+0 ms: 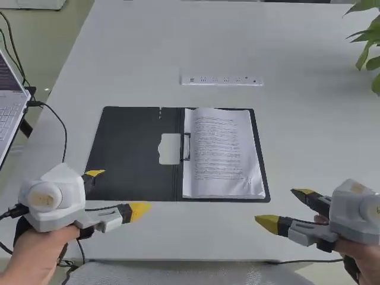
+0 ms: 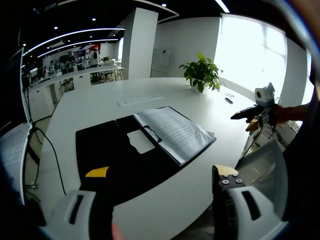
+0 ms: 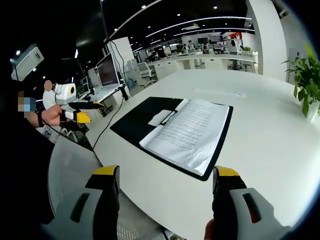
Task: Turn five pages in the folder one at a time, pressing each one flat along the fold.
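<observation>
An open black folder point(image 1: 133, 157) lies flat on the white table, its left cover bare and a stack of printed pages point(image 1: 221, 153) clipped on its right half. The folder point(image 2: 125, 160) and pages point(image 2: 172, 131) appear ahead of my left gripper point(image 2: 162, 175), which is open. That left gripper point(image 1: 117, 193) hovers at the near left, short of the folder's front edge. My right gripper point(image 1: 285, 208) is open too, held off the folder's near right corner. From its view the pages point(image 3: 192, 131) and folder point(image 3: 142, 120) lie ahead of the open right gripper point(image 3: 167, 176).
A white power strip point(image 1: 221, 81) lies beyond the folder. A laptop point(image 1: 7, 98) with a black cable point(image 1: 59, 127) sits at the left edge. Plant leaves point(image 1: 367, 41) hang in at the far right. The table's front edge point(image 1: 178, 260) is close to both grippers.
</observation>
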A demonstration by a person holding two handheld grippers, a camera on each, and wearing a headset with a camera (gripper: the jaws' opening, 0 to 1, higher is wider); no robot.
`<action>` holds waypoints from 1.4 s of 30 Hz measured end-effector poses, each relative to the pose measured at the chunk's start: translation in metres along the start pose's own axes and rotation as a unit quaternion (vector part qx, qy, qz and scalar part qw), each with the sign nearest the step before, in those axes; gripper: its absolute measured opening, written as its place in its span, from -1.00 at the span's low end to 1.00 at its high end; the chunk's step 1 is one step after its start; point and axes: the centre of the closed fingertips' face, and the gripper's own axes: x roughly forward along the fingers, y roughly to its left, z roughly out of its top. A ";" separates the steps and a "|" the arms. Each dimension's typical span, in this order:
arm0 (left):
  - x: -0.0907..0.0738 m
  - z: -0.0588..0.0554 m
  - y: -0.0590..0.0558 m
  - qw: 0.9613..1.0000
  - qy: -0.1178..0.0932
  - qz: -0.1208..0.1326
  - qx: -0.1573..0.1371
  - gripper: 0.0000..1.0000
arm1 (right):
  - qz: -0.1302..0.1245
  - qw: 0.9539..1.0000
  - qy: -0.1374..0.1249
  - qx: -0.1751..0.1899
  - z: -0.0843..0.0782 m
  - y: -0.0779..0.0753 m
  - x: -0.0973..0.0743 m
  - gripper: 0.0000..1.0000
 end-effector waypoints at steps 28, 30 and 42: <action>0.002 0.001 0.002 1.000 0.000 -0.001 0.001 0.64 | -0.001 1.000 0.000 0.001 0.001 -0.001 -0.001 0.50; 0.002 0.000 0.001 1.000 0.001 -0.002 0.002 0.64 | -0.002 1.000 0.000 0.002 0.001 -0.001 -0.001 0.50; -0.001 0.002 0.003 1.000 0.000 0.000 0.004 0.64 | -0.003 1.000 0.000 0.000 0.001 -0.001 -0.001 0.50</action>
